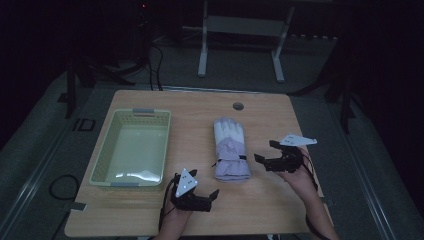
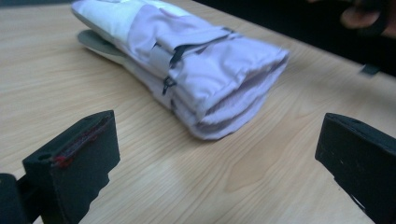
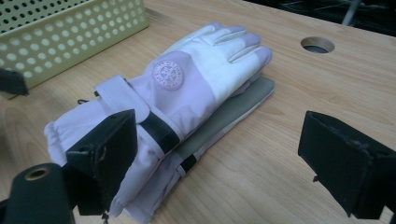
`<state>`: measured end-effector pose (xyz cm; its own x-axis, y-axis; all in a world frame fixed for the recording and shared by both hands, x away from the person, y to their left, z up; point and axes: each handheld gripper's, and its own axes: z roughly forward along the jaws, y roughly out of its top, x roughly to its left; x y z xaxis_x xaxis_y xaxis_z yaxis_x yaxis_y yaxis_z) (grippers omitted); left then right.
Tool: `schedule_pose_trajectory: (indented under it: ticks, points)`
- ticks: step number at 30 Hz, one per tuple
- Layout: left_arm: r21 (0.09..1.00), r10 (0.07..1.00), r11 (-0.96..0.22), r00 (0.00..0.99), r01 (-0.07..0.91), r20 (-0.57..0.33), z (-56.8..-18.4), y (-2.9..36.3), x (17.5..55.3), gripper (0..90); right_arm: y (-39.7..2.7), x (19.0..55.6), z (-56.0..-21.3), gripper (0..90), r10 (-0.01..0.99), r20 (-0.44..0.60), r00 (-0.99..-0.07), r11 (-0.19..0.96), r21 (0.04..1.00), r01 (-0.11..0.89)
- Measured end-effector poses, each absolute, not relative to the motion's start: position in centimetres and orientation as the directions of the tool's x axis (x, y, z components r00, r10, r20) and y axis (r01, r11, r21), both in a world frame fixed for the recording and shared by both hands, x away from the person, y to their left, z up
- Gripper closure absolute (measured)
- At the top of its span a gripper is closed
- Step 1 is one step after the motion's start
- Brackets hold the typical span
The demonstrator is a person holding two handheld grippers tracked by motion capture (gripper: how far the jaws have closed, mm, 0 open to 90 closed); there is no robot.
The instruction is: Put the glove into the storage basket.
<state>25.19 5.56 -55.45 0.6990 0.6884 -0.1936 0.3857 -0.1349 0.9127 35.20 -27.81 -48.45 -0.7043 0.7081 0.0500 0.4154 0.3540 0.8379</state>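
A pair of lilac and white winter gloves (image 1: 230, 147) lies stacked at the middle of the wooden table (image 1: 195, 112), fingers pointing away and cuffs toward me. My left gripper (image 1: 205, 184) is near the front edge, just left of the cuffs, open and holding nothing. In the left gripper view the glove cuffs (image 2: 205, 70) lie ahead of the wide-apart jaws of the left gripper (image 2: 217, 161). My right gripper (image 1: 264, 151) is open just right of the gloves, level with the cuffs. In the right gripper view the gloves (image 3: 187, 88) lie between and beyond the spread jaws of the right gripper (image 3: 219, 151).
A pale green perforated basket (image 1: 102, 152) stands empty on the table's left half; its wall (image 3: 70, 32) shows beyond the gloves. A round cable hole (image 1: 238, 106) sits near the far edge. A desk frame (image 1: 242, 30) stands on the dark floor behind.
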Motion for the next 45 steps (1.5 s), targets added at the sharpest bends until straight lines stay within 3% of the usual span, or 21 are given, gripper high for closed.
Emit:
schedule_pose_trajectory:
  ticks: [6, 9, 20, 23, 27, 32, 34, 38, 41, 45]
  points:
    - [0.911, 0.648, -0.149, 0.734, 0.385, -0.204, -53.5, 4.8, 27.0, 0.0, -27.8, 35.5, -48.2, 15.6, 0.714, 0.012, -0.700, 0.376, 0.837, 0.398]
    - [0.906, 0.650, -0.147, 0.729, 0.397, -0.214, -52.6, 4.5, 28.5, 0.0, -27.4, 36.2, -48.2, 22.2, 0.714, -0.027, -0.700, 0.410, 0.826, 0.387]
    - [0.883, 0.690, -0.270, 0.717, 0.385, -0.102, -51.8, 2.1, 33.6, 0.0, -25.1, 38.8, -48.5, 28.1, 0.705, -0.005, -0.710, 0.400, 0.829, 0.391]
    - [0.870, 0.716, -0.261, 0.688, 0.418, -0.116, -52.1, 1.8, 34.6, 0.0, -24.2, 39.5, -48.9, 31.0, 0.705, 0.002, -0.710, 0.404, 0.821, 0.403]
    - [0.839, 0.715, -0.228, 0.670, 0.493, -0.200, -52.9, 1.7, 35.2, 0.0, -23.5, 40.0, -50.0, 31.6, 0.704, 0.030, -0.710, 0.399, 0.809, 0.431]
    - [0.789, 0.728, -0.266, 0.652, 0.553, -0.212, -54.9, 1.1, 35.1, 0.0, -23.0, 39.9, -51.7, 31.5, 0.702, 0.021, -0.712, 0.436, 0.778, 0.452]
    - [0.771, 0.727, -0.262, 0.644, 0.580, -0.238, -55.6, 1.2, 35.3, 5.9, -22.8, 40.0, -52.4, 31.4, 0.705, 0.024, -0.709, 0.452, 0.754, 0.476]
    - [0.744, 0.717, -0.280, 0.647, 0.607, -0.258, -56.2, 1.0, 35.7, 6.8, -22.7, 40.3, -53.6, 33.0, 0.722, 0.065, -0.689, 0.456, 0.704, 0.544]
    - [0.735, 0.702, -0.286, 0.657, 0.614, -0.276, -56.4, 1.0, 36.0, 14.8, -22.3, 40.6, -53.9, 33.2, 0.722, 0.103, -0.684, 0.455, 0.674, 0.582]
    - [0.723, 0.681, -0.284, 0.664, 0.630, -0.311, -56.7, 0.9, 36.5, 20.2, -22.3, 41.2, -54.3, 42.7, 0.710, 0.208, -0.672, 0.424, 0.636, 0.645]
